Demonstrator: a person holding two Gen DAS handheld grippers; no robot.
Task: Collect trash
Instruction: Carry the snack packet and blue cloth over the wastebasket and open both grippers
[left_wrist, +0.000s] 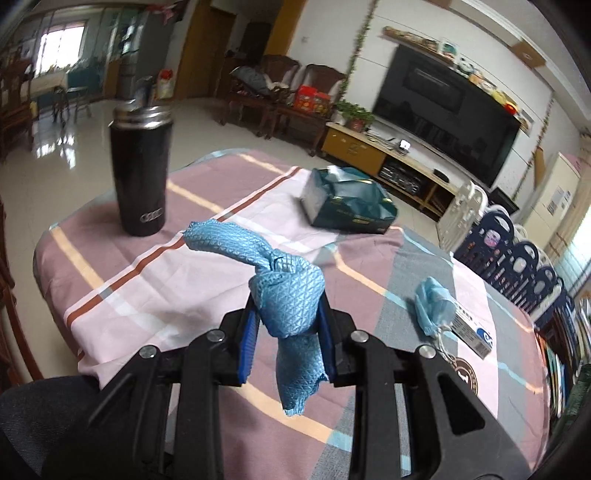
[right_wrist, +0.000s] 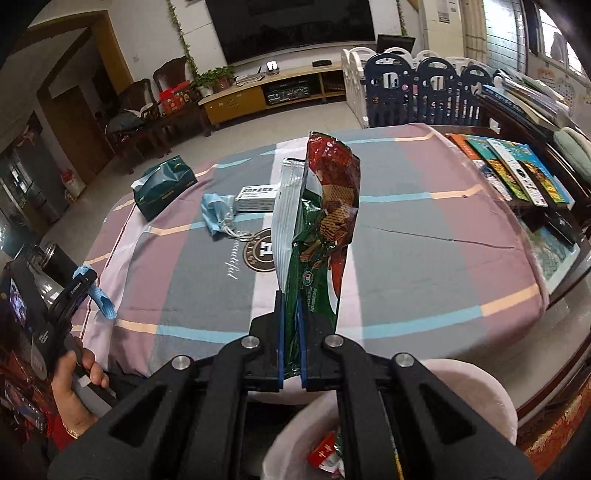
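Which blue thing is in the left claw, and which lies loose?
The knotted blue cloth is clamped in the left claw; the crumpled blue mask lies loose on the tablecloth.

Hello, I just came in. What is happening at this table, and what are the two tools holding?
A person is clearing trash from a table with a gripper in each hand. The right gripper is shut on an empty wafer wrapper and holds it above a pink bin that already has some trash inside. The left gripper clamps a blue cloth. A crumpled blue mask, a small white box, a tissue pack and a black flask are on the tablecloth.
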